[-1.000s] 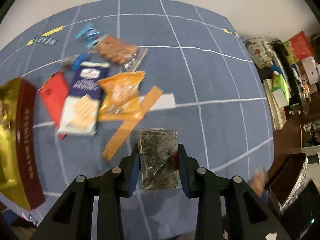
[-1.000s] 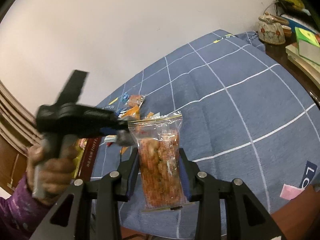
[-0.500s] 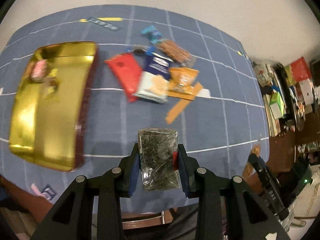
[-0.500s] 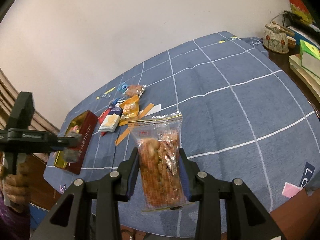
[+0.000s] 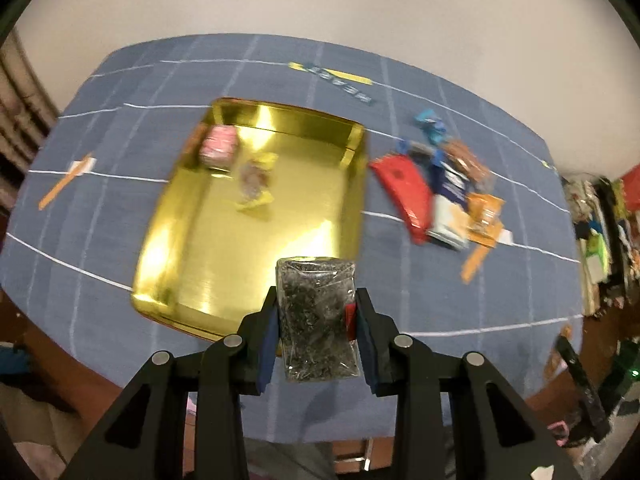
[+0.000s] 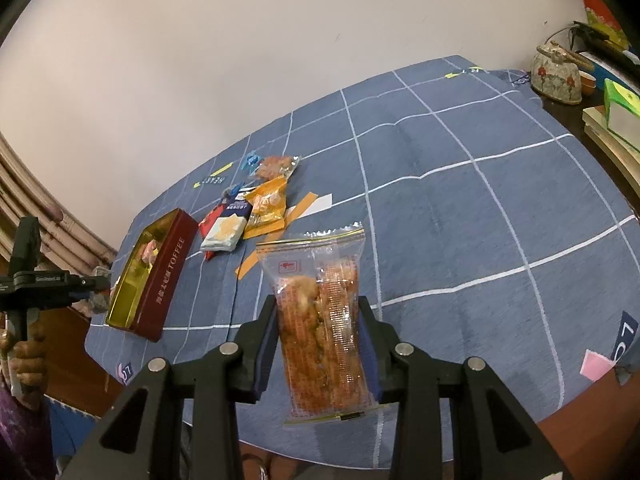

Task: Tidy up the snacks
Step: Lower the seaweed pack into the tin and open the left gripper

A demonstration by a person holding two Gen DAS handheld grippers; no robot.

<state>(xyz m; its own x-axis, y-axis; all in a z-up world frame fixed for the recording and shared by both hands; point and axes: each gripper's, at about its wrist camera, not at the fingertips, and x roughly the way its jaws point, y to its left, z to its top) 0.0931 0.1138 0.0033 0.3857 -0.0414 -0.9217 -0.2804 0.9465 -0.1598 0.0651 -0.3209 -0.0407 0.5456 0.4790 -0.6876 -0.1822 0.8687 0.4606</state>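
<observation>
My left gripper (image 5: pixel 317 322) is shut on a clear packet of dark flakes (image 5: pixel 316 312), held above the near right edge of the gold tin (image 5: pixel 200 256). Inside the tin lie a pink sweet (image 5: pixel 219 148) and a yellow-wrapped one (image 5: pixel 256 180). My right gripper (image 6: pixel 320 332) is shut on a clear bag of orange fried snack (image 6: pixel 320 320), hovering over the blue checked cloth (image 6: pixel 480 208). In the right wrist view the tin (image 6: pixel 160 276) shows its red "TOFFEE" side, and the left gripper (image 6: pixel 96 284) hangs beside it at far left, carried by a hand (image 6: pixel 24 356).
A heap of loose snack packets (image 5: pixel 440 196) lies right of the tin: red, blue-white, orange and a clear cookie pack (image 6: pixel 276 166). Orange tape strips (image 6: pixel 276 236) mark the cloth. A cluttered side table with a floral pot (image 6: pixel 556 76) and books stands at the right.
My left gripper has swept left with its packet, from over the snack heap to over the gold tin, which now fills the view. The right gripper and its bag have hardly shifted.
</observation>
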